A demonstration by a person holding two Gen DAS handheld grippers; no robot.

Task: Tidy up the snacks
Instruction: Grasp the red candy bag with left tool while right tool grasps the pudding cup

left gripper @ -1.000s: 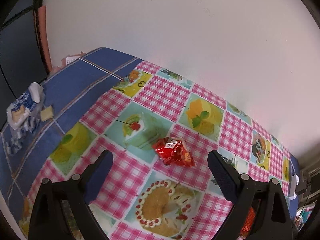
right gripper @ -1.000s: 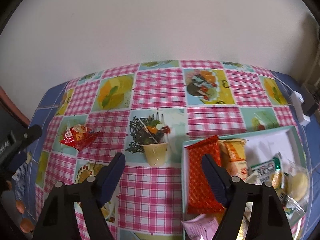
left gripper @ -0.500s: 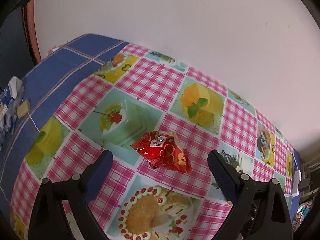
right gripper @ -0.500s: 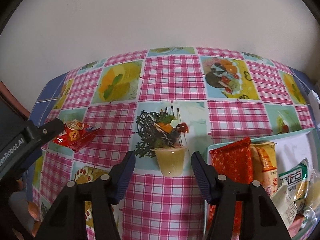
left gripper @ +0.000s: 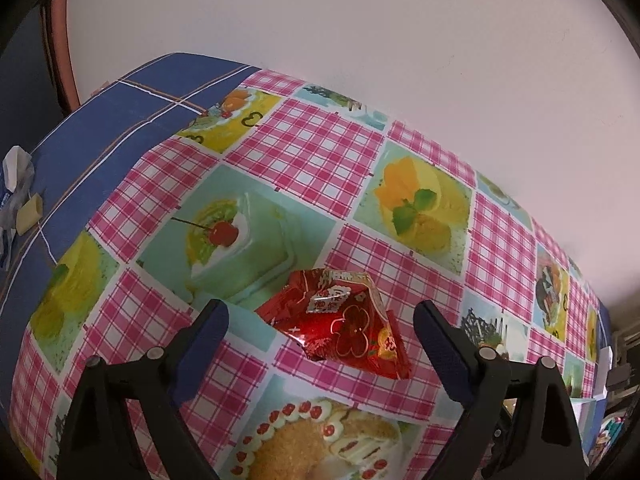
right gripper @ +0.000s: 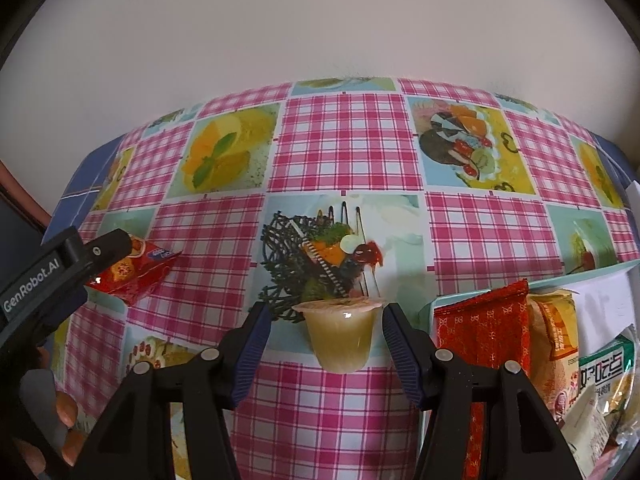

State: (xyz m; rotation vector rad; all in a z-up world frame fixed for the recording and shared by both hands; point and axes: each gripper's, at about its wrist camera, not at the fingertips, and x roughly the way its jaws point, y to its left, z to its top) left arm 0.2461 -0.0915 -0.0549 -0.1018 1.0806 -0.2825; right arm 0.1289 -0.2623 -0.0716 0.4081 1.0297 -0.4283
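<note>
A home dining spot, by the look of it. The counter [right gripper: 352, 148] wears a pink gingham oilcloth printed with cakes, pushed against a plain white wall [right gripper: 320, 20].

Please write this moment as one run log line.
left gripper: open, around red snack packet | right gripper: open, around jelly cup | tray: part-filled

Left wrist view: the white-and-blue packet [left gripper: 12, 184] at the far left is cut by the frame edge; its print is too small to read. Right wrist view: the tray [right gripper: 592, 276] runs off the right edge, and its lower packets overlap (contents not separable). The red snack packet [right gripper: 138, 268] is partly hidden behind the left tongs [right gripper: 106, 246]. The jelly cup [right gripper: 342, 334] lid print is blurred.
</note>
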